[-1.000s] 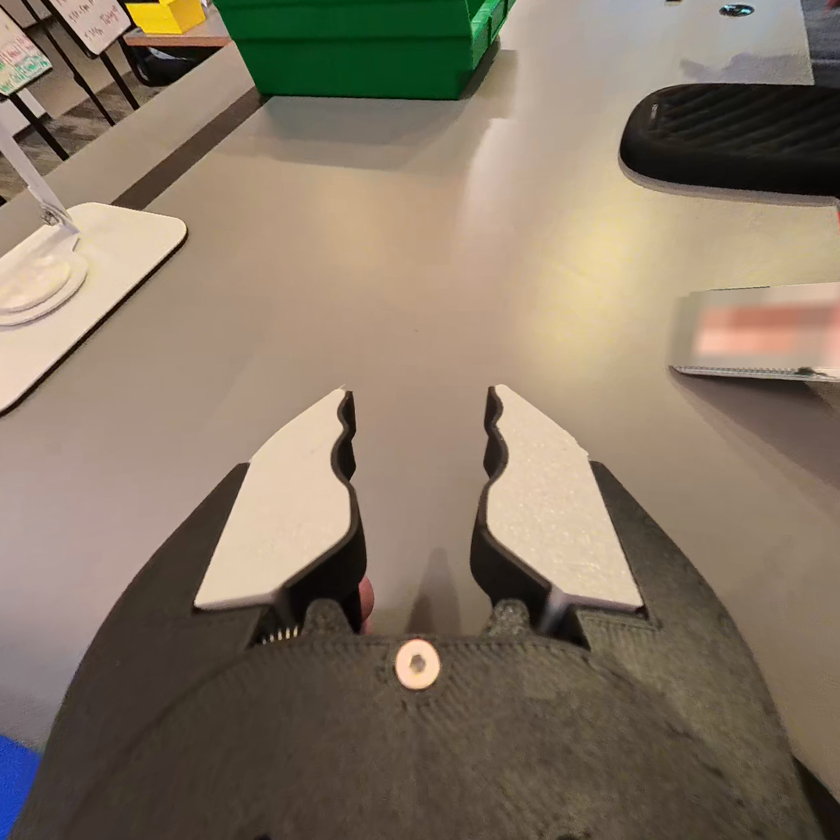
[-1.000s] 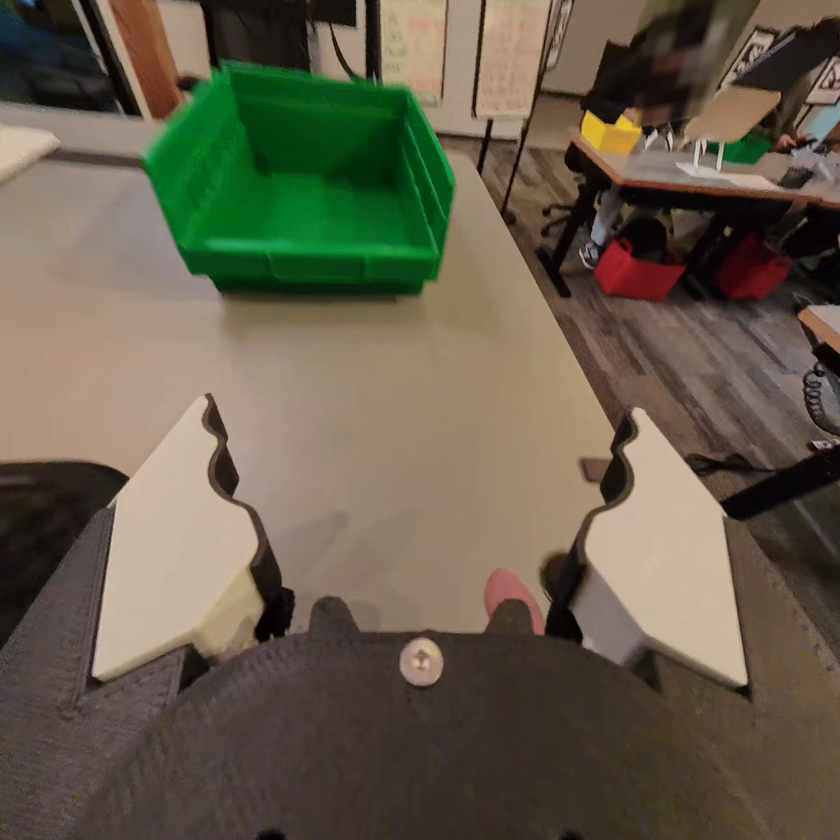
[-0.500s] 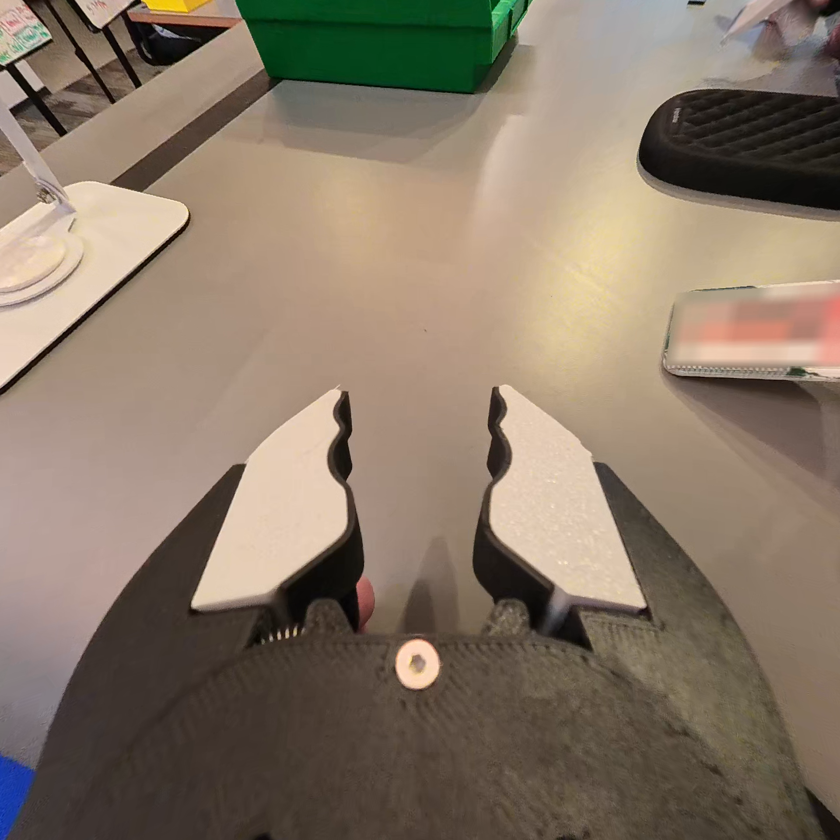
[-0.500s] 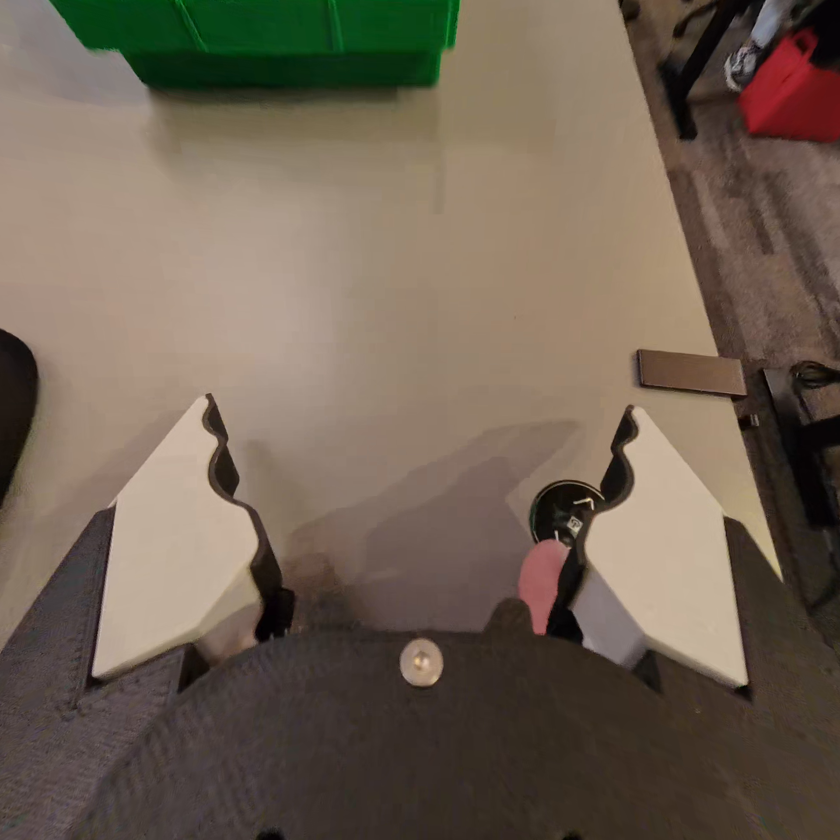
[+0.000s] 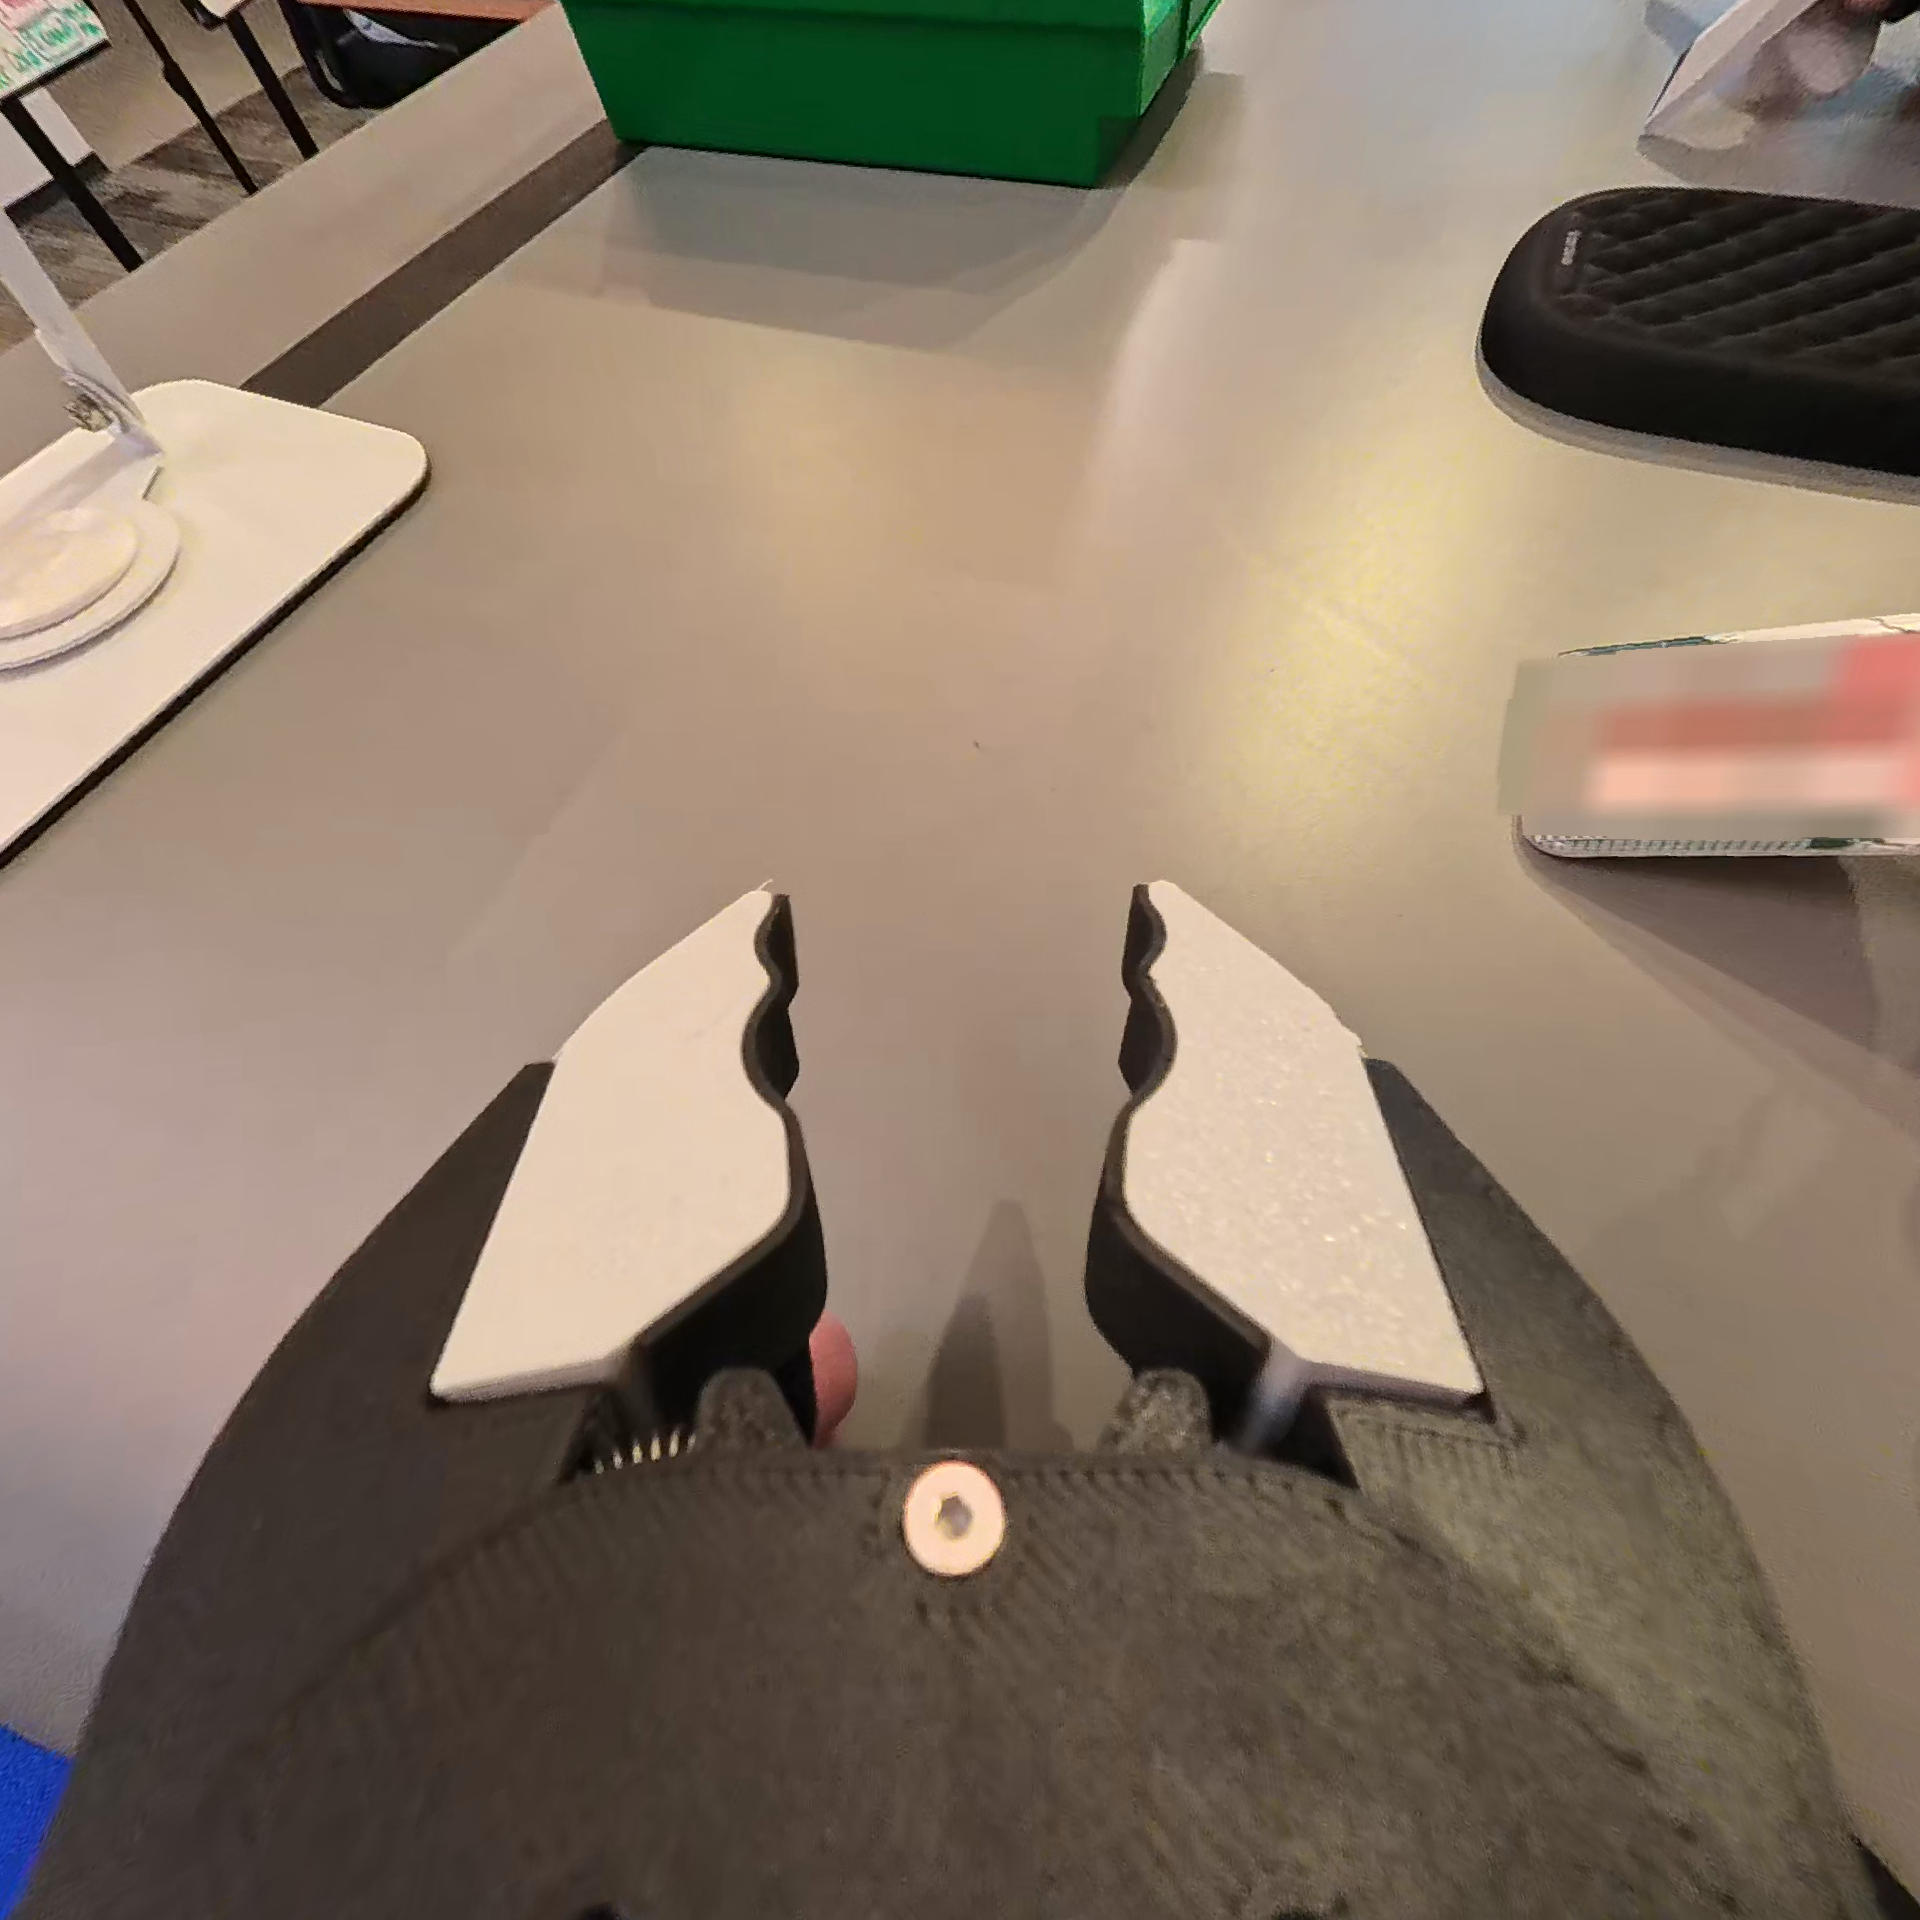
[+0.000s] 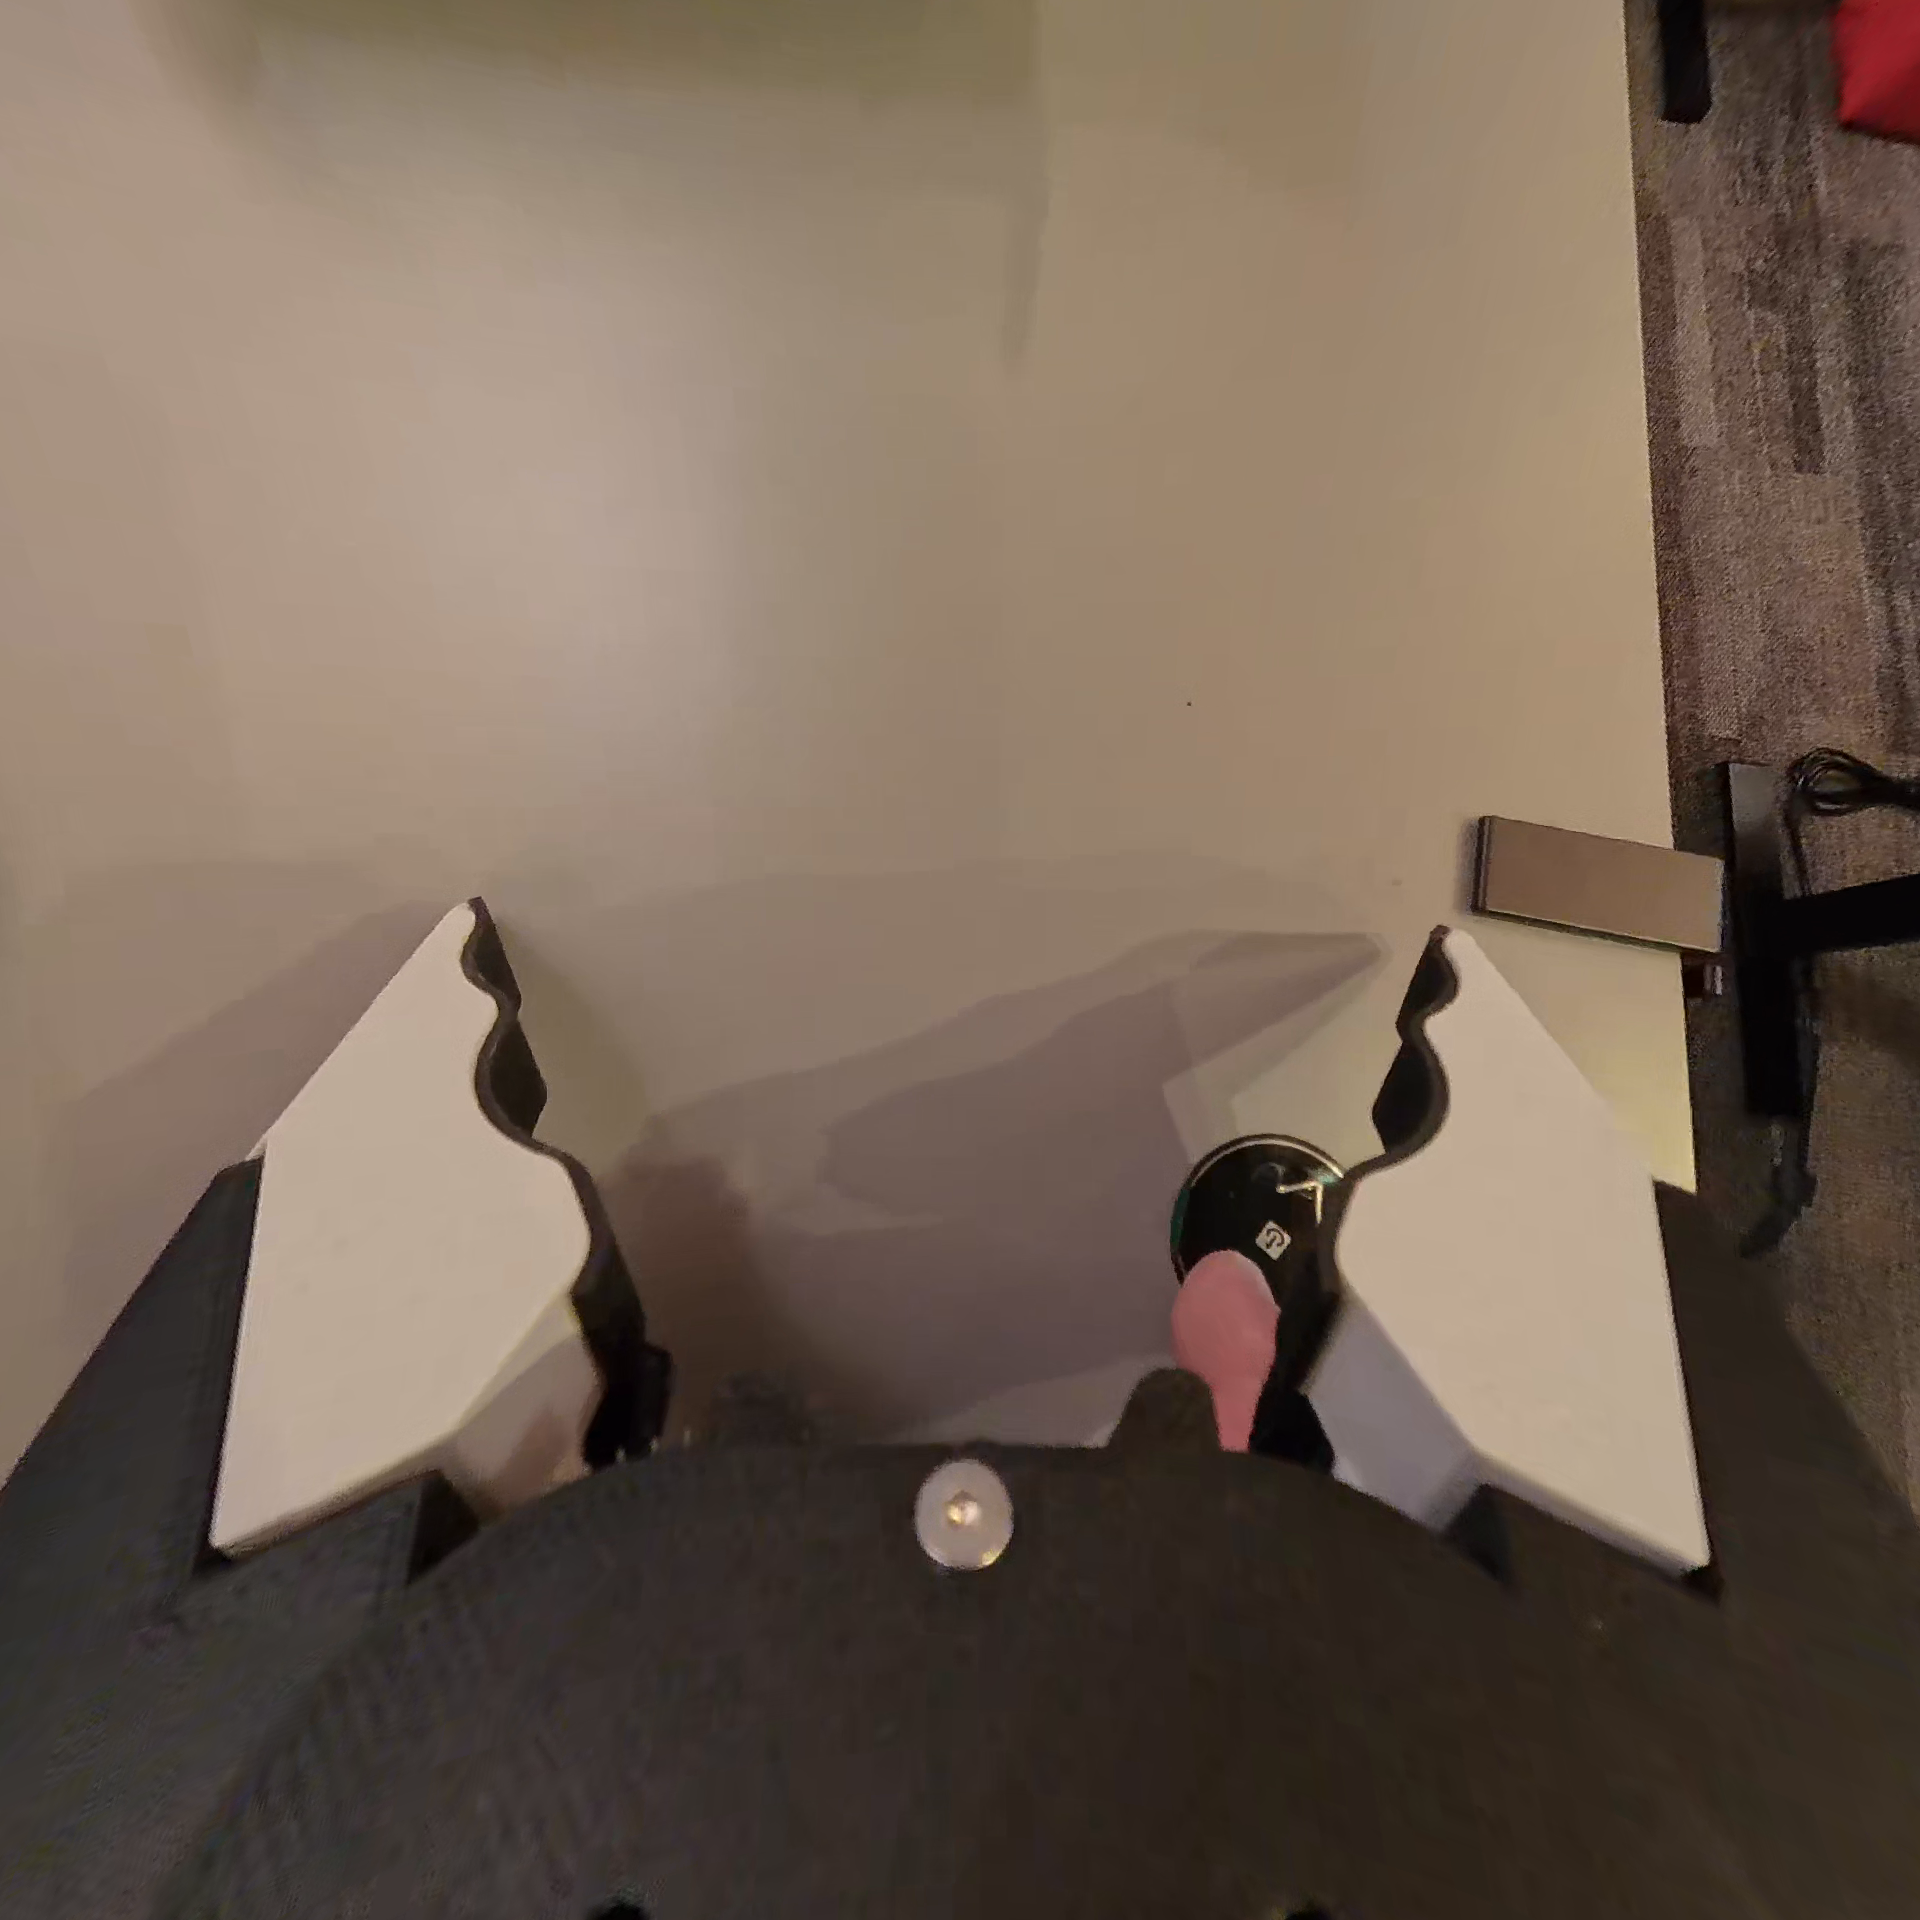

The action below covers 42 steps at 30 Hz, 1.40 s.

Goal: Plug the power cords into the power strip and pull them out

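No power strip and no power cord shows in either view. My left gripper is open and empty, low over the grey table. My right gripper is wide open and empty, looking steeply down at the same table near its right edge. A round black disc lies on the table just inside the right finger. A fingertip of the person shows behind each gripper's fingers.
A green bin stands at the far end. A black padded cushion lies at the right, a flat device with a blurred patch nearer. A white board with a clear stand lies at the left. A grey flat bar sits at the table's right edge, floor beyond.
My right gripper has tilted down from looking across at the green bin to looking at the table, bringing the black disc into view. My left gripper has moved slightly forward, still open.
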### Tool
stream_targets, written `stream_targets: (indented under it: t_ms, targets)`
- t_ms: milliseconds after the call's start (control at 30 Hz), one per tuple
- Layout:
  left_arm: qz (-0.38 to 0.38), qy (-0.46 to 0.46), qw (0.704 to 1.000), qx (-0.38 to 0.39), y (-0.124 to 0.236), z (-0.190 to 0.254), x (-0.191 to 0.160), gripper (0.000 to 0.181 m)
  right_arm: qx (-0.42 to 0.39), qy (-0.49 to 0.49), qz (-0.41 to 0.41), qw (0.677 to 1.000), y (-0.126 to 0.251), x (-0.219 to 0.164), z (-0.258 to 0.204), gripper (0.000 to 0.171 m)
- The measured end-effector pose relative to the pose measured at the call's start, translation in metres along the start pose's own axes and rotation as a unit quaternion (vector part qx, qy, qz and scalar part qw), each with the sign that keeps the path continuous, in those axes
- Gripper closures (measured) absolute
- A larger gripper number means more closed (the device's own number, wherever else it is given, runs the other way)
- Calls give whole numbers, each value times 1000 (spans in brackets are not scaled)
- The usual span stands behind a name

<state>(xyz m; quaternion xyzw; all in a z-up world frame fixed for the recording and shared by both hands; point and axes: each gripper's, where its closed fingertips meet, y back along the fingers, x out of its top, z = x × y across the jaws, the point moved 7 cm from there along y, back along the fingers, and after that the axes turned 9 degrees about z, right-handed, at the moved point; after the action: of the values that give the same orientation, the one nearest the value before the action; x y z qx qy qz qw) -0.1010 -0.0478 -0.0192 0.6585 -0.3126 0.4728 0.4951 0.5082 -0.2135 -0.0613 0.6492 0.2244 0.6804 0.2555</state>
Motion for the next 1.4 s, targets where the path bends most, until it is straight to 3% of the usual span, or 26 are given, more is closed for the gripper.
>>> stream_targets:
  t_ms: [467,800,1400]
  targets:
    - [28,-1,999,23,6,-2,5,119,-2,5,32,999,6,3,-3,11]
    - [16,-5,1000,17,5,0,5,118,34,-1,-9,999,-4,11,9,11]
    - [16,-6,999,37,0,1,-4,115,33,-3,-3,999,-8,5,11,11]
